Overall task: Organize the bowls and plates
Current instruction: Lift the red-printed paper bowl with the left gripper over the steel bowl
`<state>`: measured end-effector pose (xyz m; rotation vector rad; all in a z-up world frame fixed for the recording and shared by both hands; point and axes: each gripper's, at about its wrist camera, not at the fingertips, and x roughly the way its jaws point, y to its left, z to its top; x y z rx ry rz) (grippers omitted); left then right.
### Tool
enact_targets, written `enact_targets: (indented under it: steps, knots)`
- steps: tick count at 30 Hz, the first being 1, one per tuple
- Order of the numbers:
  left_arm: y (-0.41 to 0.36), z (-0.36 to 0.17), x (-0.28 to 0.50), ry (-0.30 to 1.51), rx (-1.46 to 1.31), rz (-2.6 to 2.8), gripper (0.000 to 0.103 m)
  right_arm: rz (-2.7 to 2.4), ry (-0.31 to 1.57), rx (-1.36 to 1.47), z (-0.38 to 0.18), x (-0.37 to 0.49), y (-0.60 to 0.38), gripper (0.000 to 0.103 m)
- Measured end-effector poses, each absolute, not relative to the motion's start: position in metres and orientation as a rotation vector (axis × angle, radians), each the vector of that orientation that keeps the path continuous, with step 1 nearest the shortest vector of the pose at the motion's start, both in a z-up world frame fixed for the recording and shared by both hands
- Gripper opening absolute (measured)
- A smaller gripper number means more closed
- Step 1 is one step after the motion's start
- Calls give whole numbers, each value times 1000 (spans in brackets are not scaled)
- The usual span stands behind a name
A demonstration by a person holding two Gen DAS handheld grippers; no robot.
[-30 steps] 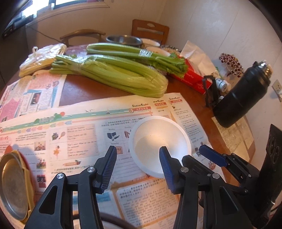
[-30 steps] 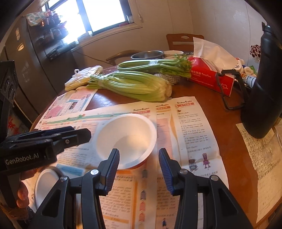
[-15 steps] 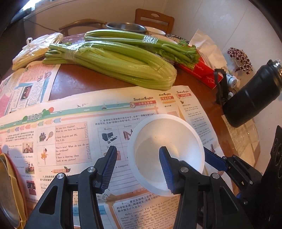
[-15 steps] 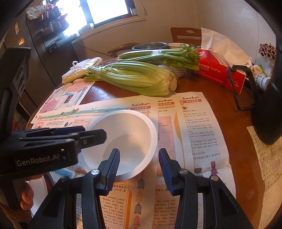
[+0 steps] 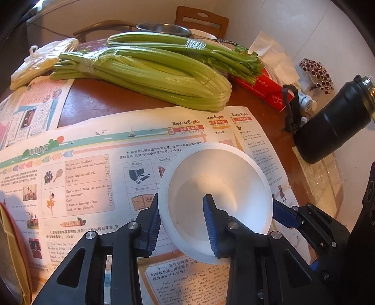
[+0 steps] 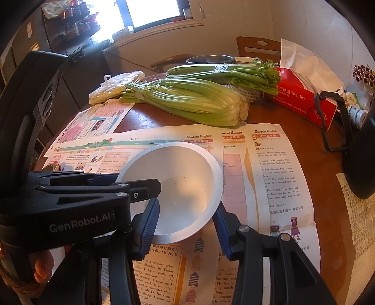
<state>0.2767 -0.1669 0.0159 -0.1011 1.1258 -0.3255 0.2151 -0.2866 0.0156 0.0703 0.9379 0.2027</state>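
Metal plate (image 5: 7,260): at the far left edge of the left wrist view, lying on a yellow plate (image 5: 20,269), both partly cut off
Plastic bag (image 5: 41,63): pale, with yellowish contents, at the far left of the table (image 5: 98,103)
Newspaper sheets (image 5: 93,169): spread over the near half of the round wooden table
Left gripper (image 5: 182,225): jaws closing on the near rim of the bowl, one blue finger (image 5: 153,231) outside the wall and the other inside the bowl; whether the pads already press on the wall cannot be told
White bowl (image 5: 218,187): on the newspaper near the table's front edge, tilted, between both grippers
Right gripper (image 6: 185,231): narrowest setting, left finger (image 6: 148,228) inside the bowl and right finger at the outer edge of the rim, so the near wall sits between them; firm contact cannot be told
Celery bunches (image 5: 150,72): two taped bundles lying across the table beyond the newspaper
Steel basin (image 5: 164,29): behind the celery, beside a wooden chair (image 5: 201,20)
Red tissue box (image 6: 302,101): right of the celery, a tissue standing out of its top
Black flask (image 5: 335,122): at the right side of the table, near the wall
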Motion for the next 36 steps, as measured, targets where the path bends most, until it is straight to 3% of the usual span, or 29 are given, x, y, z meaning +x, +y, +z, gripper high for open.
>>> enact_targets:
  steps: [36]
  knots:
    - [-91, 81, 182, 942, -176, -312, 36, 291, 809, -20, 79, 146, -217, 46]
